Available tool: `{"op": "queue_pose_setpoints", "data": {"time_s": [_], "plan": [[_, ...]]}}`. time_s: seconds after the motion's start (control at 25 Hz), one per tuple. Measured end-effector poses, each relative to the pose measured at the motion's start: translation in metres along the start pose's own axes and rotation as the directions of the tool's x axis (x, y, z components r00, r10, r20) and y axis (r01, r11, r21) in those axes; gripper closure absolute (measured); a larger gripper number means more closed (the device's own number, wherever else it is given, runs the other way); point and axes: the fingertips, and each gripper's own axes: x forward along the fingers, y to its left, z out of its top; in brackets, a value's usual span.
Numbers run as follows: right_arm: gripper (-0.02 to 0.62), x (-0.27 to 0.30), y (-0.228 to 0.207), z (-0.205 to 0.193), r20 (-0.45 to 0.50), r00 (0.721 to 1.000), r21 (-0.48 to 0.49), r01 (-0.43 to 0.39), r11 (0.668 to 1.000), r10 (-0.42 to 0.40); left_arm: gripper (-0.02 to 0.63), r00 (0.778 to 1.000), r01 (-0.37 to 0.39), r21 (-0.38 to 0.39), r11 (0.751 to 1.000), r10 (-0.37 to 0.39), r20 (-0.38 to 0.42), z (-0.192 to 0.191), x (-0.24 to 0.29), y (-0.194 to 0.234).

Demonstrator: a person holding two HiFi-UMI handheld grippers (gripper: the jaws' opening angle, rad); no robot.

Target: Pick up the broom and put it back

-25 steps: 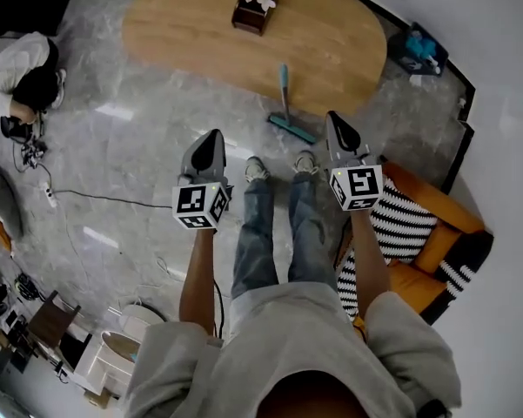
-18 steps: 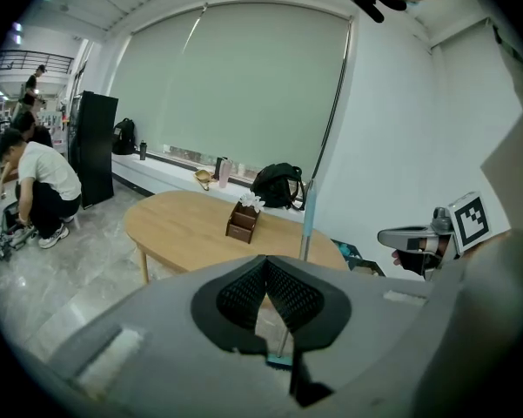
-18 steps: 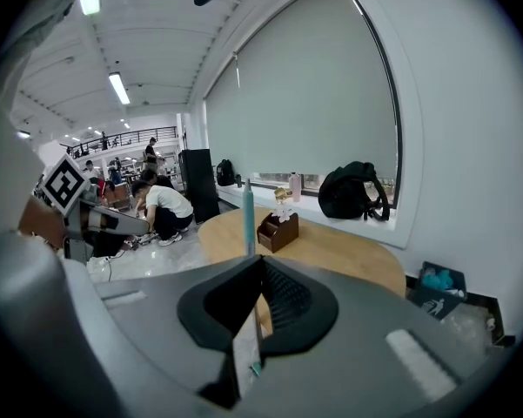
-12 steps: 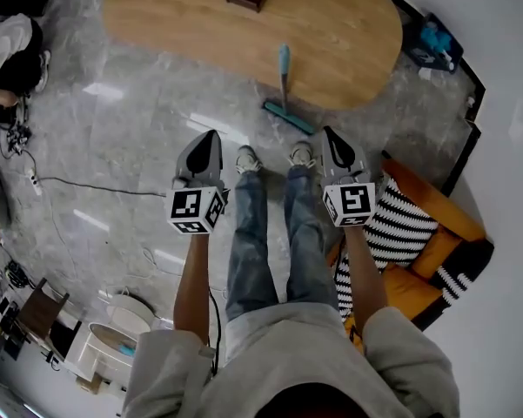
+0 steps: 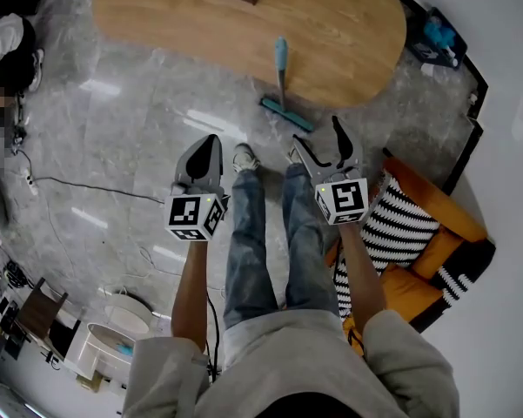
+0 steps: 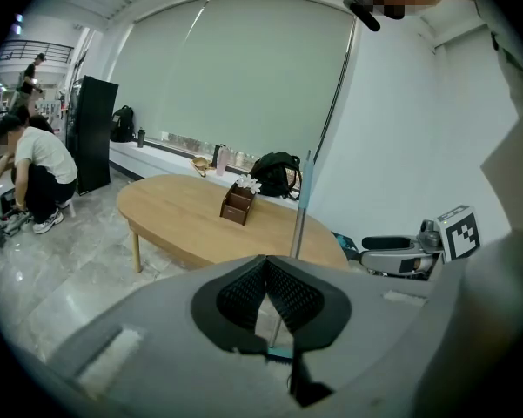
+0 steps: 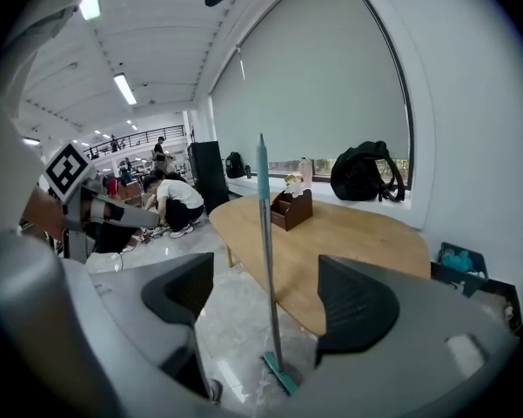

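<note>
A broom (image 5: 282,81) with a teal grip, grey shaft and teal head stands upright on the floor, leaning against the edge of an oval wooden table (image 5: 183,16). In the right gripper view the broom (image 7: 266,259) stands ahead, framed between the two jaws but well beyond them. My right gripper (image 5: 320,144) is opening, jaws wide apart, with nothing between its pads. My left gripper (image 5: 205,153) hangs to the left of the person's legs with its jaws together and empty. In the left gripper view the broom's shaft (image 6: 300,207) rises just past the shut tips (image 6: 266,273).
A brown box with flowers (image 7: 291,205) sits on the table. An orange armchair with a striped cushion (image 5: 418,225) stands at the right. A person crouches at the far left (image 5: 9,55) beside cables (image 5: 78,194) on the marble floor. A dark backpack (image 7: 365,172) rests on the window sill.
The right gripper's jaws have swung open from shut. Both grippers have come lower and nearer the broom; the view has shifted toward the table.
</note>
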Motion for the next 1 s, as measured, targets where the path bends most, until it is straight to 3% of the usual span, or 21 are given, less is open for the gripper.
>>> {"op": "queue_pose_setpoints", "data": {"time_s": [0.76,0.88,1.0], "plan": [[0.261,0.11,-0.002,0.01,-0.049,0.998,-0.013,-0.027,1.0,0.026,0.601,1.0,-0.008,0.001,1.0,0.008,0.004,0.002,0.003,0.006],[0.292,0.124,-0.004,0.009,-0.074,0.997,-0.029,-0.028,0.999,0.026,0.601,1.0,-0.011,0.0,1.0,0.011,0.004,0.004,0.002,0.01],[0.363,0.134,-0.004,0.013,-0.081,0.996,-0.05,-0.029,0.998,0.024,0.601,1.0,-0.015,-0.004,1.0,0.015,0.005,0.005,0.003,0.011]]}}
